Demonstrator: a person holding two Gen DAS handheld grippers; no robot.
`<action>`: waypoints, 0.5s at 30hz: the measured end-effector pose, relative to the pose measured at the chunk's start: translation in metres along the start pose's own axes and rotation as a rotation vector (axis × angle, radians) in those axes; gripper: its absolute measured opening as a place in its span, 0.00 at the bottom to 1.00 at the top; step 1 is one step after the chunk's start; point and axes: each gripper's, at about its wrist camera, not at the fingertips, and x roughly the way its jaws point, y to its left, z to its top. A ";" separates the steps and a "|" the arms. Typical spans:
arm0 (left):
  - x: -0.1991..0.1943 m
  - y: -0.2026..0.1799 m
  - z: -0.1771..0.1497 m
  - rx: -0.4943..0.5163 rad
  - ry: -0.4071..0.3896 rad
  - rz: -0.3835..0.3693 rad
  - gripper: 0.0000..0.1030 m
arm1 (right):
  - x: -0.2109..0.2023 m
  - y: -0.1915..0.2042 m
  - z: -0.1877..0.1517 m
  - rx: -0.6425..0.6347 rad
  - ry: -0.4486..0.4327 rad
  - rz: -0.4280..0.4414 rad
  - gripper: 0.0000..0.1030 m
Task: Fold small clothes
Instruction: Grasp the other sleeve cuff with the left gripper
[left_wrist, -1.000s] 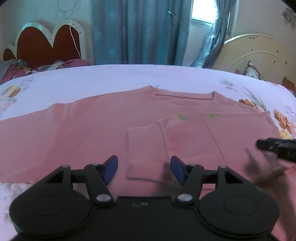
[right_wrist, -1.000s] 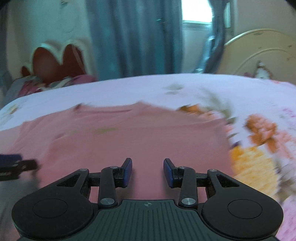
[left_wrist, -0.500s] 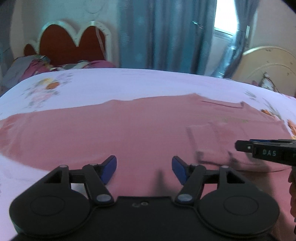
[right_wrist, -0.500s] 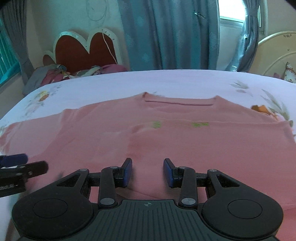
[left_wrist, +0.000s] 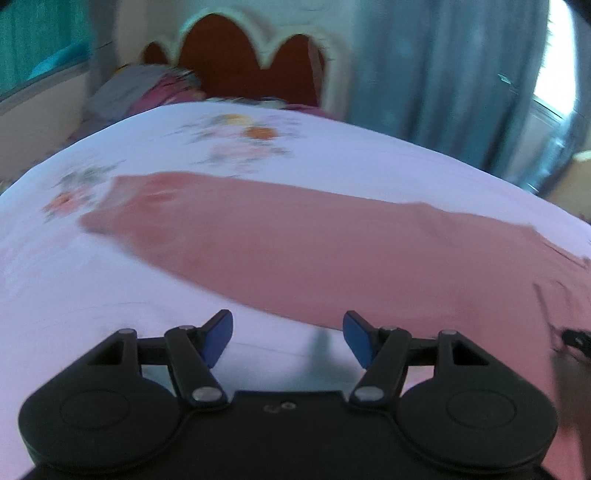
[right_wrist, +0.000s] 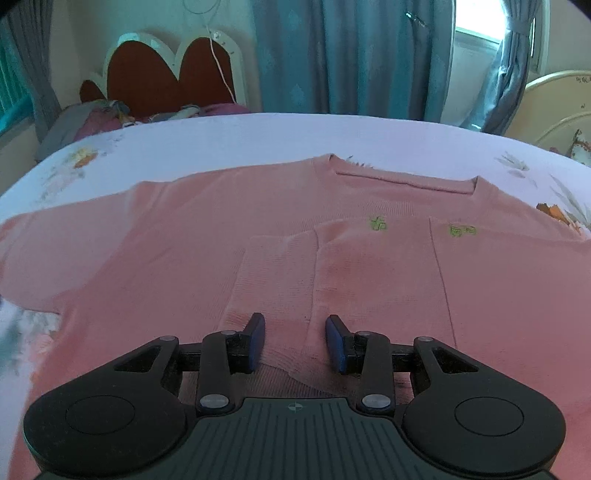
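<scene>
A pink sweater (right_wrist: 369, 266) lies flat on the lilac bedsheet (right_wrist: 295, 136), neckline toward the far side. One sleeve (right_wrist: 275, 273) is folded across its chest, cuff toward me. My right gripper (right_wrist: 295, 341) hovers open just over that cuff, and no fabric is pinched between its blue pads. In the blurred left wrist view the other sleeve (left_wrist: 221, 229) stretches out to the left over the sheet (left_wrist: 110, 295). My left gripper (left_wrist: 288, 338) stands open and empty above bare sheet, just short of this sleeve's near edge.
A red scalloped headboard (right_wrist: 166, 74) and a heap of clothes (right_wrist: 92, 118) are at the bed's far left. Blue curtains (right_wrist: 351, 55) hang behind. A cream bed end (right_wrist: 554, 99) stands at the right. The sheet has flower prints.
My left gripper swung left, from the folded sleeve out to the spread sleeve. My right gripper also moved left, from the sweater's right side to the folded cuff.
</scene>
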 end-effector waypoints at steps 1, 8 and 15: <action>0.003 0.013 0.003 -0.028 0.002 0.016 0.63 | -0.001 0.001 0.002 0.010 0.002 -0.004 0.36; 0.026 0.082 0.024 -0.221 0.013 0.079 0.63 | 0.002 0.008 -0.001 0.004 -0.004 -0.024 0.36; 0.056 0.109 0.035 -0.330 0.006 0.031 0.60 | 0.002 0.009 -0.001 0.009 -0.001 -0.030 0.36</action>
